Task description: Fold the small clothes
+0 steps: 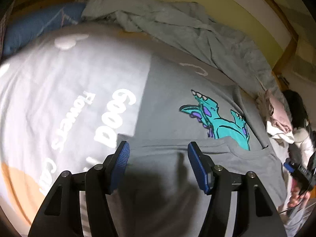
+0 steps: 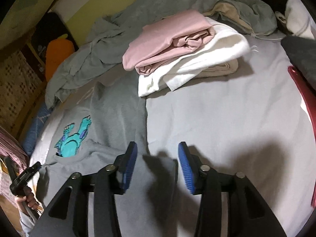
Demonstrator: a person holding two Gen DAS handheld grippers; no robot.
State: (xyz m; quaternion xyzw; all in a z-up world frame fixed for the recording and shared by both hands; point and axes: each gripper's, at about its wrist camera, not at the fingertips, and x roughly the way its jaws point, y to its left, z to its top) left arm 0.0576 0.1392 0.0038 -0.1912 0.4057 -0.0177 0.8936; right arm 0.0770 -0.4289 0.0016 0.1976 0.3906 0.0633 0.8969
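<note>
A small grey top (image 1: 169,106) with a teal monster print (image 1: 221,118) lies flat on the bed. Its lower part is folded up over the print. It also shows in the right wrist view (image 2: 116,114), print (image 2: 75,136) at left. My left gripper (image 1: 158,148) is open and empty, hovering just above the folded part. My right gripper (image 2: 157,148) is open and empty over the top's right edge, where it meets the bed sheet (image 2: 227,118). The right gripper also shows at the right edge of the left wrist view (image 1: 296,169).
A stack of folded clothes, pink (image 2: 167,39) on white (image 2: 197,63), sits behind the top. A crumpled grey blanket (image 1: 177,25) lies along the wall. A lettered grey cloth (image 1: 69,90) lies left. An orange plush (image 2: 57,53) and a red object (image 2: 302,90) are at the bed's edges.
</note>
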